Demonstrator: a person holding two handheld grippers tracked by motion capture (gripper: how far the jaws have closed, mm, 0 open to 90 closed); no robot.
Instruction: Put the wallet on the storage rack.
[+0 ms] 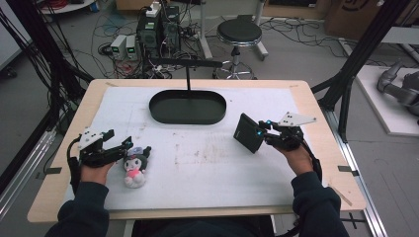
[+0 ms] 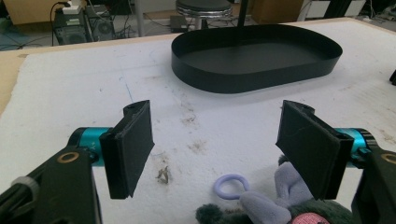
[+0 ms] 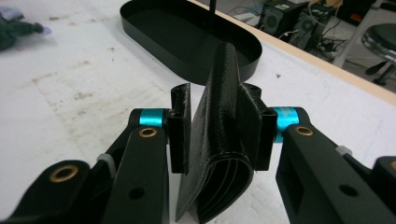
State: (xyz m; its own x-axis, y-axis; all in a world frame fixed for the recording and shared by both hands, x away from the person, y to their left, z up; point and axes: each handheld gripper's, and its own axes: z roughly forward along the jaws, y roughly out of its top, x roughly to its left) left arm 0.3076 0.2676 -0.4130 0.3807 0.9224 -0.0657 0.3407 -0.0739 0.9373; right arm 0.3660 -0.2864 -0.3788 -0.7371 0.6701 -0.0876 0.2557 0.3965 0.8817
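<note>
Wallet (image 1: pixel 248 132): black, at your 2 o'clock, lifted between your right gripper (image 1: pixel 263 129) jaws, which no longer press it.
Plush toy (image 1: pixel 135 165): at your 10 o'clock on the bench (image 1: pixel 207 163), left gripper (image 1: pixel 124 146) jaws apart beside it, untouched.
Tray (image 1: pixel 188 107): at your 12 o'clock, nothing delivered yet.

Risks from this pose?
1. The right gripper has the black wallet standing between its fingers, with a gap at the left one; it may tip out short of the black tray.
2. The left gripper is open beside the plush toy; closing may catch its purple ring.
</note>
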